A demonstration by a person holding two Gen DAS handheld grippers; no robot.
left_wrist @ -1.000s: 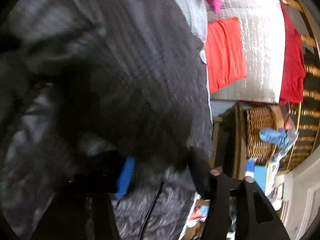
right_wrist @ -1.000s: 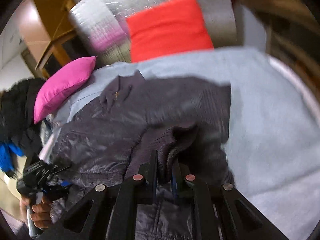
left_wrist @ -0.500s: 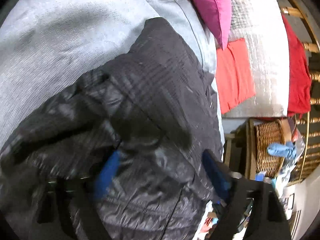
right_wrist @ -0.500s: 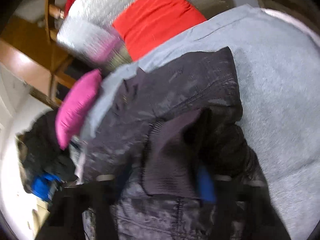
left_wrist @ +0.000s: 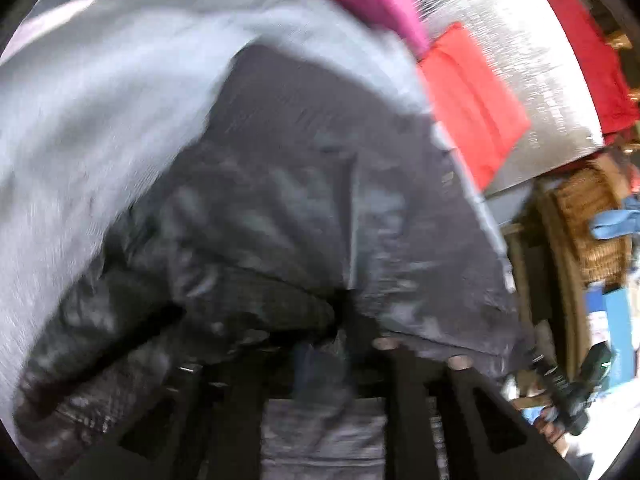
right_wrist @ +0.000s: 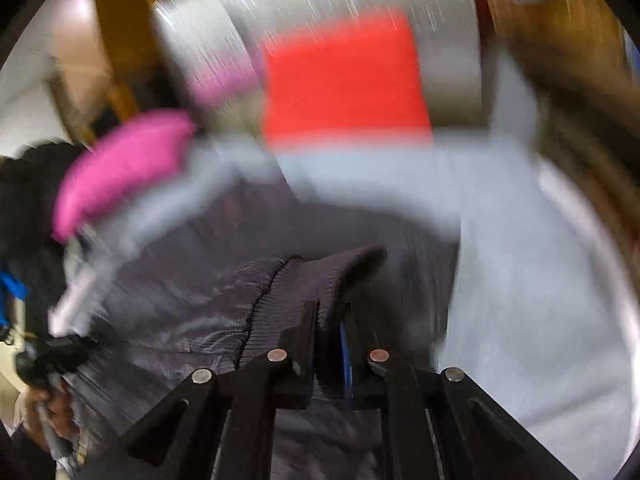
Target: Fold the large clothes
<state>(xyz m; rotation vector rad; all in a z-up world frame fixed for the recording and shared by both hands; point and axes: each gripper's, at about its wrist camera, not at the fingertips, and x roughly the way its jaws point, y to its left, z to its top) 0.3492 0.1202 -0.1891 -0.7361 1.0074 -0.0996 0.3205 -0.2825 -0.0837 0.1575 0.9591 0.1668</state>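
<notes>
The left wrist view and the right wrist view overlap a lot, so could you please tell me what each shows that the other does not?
Only the left wrist view shows the wicker basket with a blue cloth on it, and the left gripper, whose jaws have just been closing on the jacket's fabric. Only the right wrist view shows the ribbed cuff clamped in the right gripper. Both show the dark jacket on the grey cover, the pink cushion and the red cushion.

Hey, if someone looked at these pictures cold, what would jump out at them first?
A dark puffy jacket sprawls across the grey bed cover, its ribbed cuff pinched in the right gripper. Behind it, a bright red cushion and a pink pillow stand out.
</notes>
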